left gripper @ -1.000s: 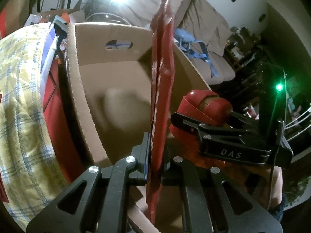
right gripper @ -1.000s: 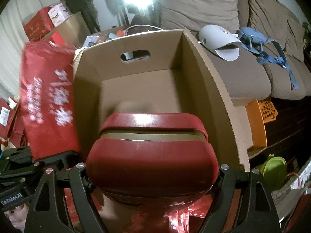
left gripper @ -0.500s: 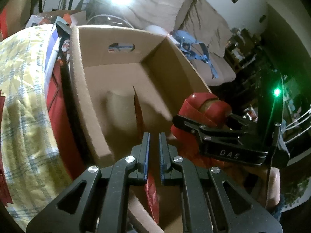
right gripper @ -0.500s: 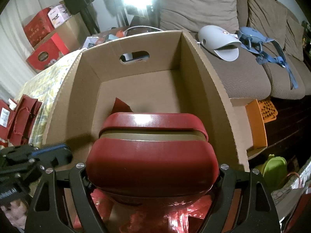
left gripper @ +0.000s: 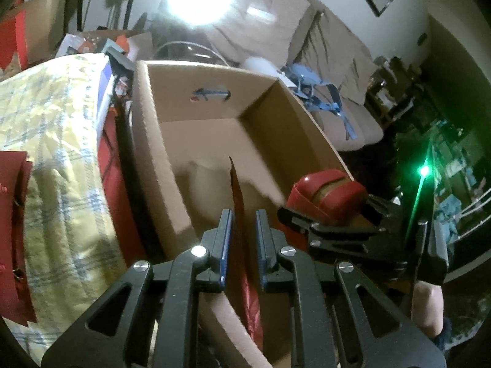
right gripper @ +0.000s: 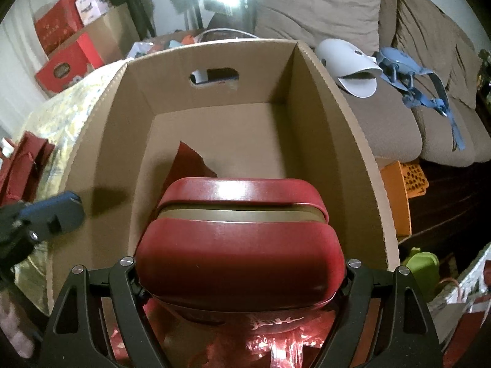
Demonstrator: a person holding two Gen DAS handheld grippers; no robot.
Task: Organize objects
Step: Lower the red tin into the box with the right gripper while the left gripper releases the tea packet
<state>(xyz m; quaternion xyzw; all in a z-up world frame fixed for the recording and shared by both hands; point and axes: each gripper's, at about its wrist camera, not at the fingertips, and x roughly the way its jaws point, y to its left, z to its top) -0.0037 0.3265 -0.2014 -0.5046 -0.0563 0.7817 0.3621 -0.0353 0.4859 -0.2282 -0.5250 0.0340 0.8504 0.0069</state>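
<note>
Two hand-held grippers hover over the open brown cardboard box [right gripper: 346,128]: the right hand-held gripper [right gripper: 241,271] clamps a red-and-gold rounded tin [right gripper: 239,233], its white lettering unreadable; the left hand-held gripper [left gripper: 244,239], jaws just opening narrowly, straddles a flat red paper bag [left gripper: 237,190] standing inside.

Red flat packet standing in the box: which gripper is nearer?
Left. The left gripper straddles the red flat packet, jaws just opened; the right gripper holds the red tin beside it.

Brown sofa [right gripper: 383,116], blue straps [right gripper: 411,76], possibly white helmet [right gripper: 346,61]
</note>
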